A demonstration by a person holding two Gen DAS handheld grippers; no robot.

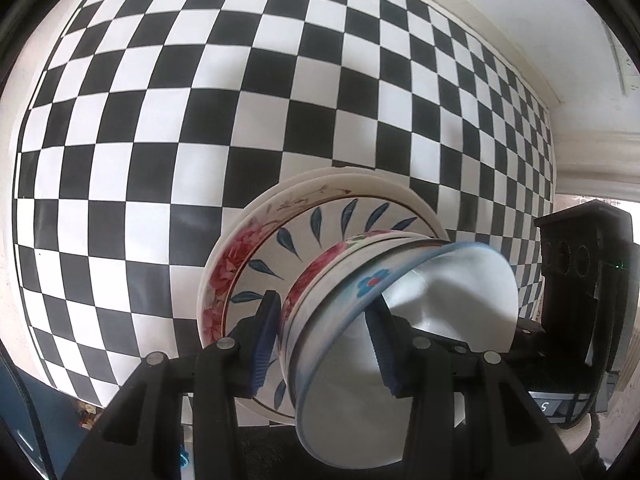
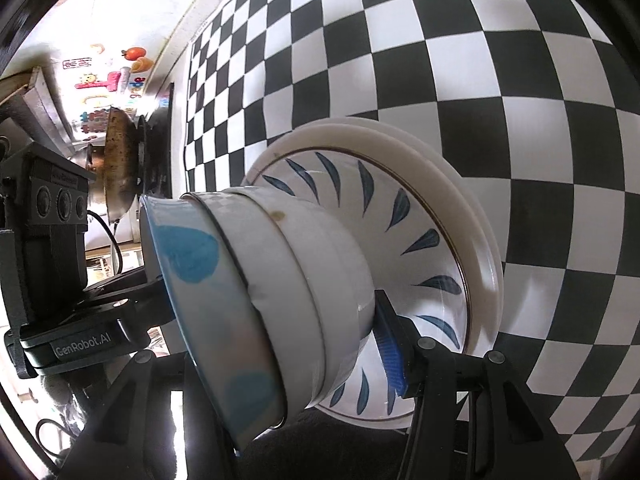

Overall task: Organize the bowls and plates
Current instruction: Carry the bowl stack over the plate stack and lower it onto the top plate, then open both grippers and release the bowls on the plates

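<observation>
A stack of nested bowls (image 1: pixel 340 304) rests in a plate with blue leaf marks (image 1: pixel 276 256), which lies on more plates, one with red flowers (image 1: pixel 228 268). The top bowl (image 1: pixel 432 320) has a blue rim and blue flowers. My left gripper (image 1: pixel 324 340) is shut on the walls of the nested bowls, one finger (image 1: pixel 264 340) outside and one (image 1: pixel 380 344) inside. In the right wrist view my right gripper (image 2: pixel 304 340) spans the bowl stack (image 2: pixel 280 280) from the other side; one blue pad (image 2: pixel 390 352) presses the lowest bowl, the other finger is hidden. The leaf plate (image 2: pixel 424 240) sits beneath.
The dishes sit on a black-and-white checkered cloth (image 1: pixel 200 120). The other gripper's black body (image 1: pixel 580 280) is just right of the stack. In the right wrist view a wok (image 2: pixel 120 168) and kitchen items stand at the far left.
</observation>
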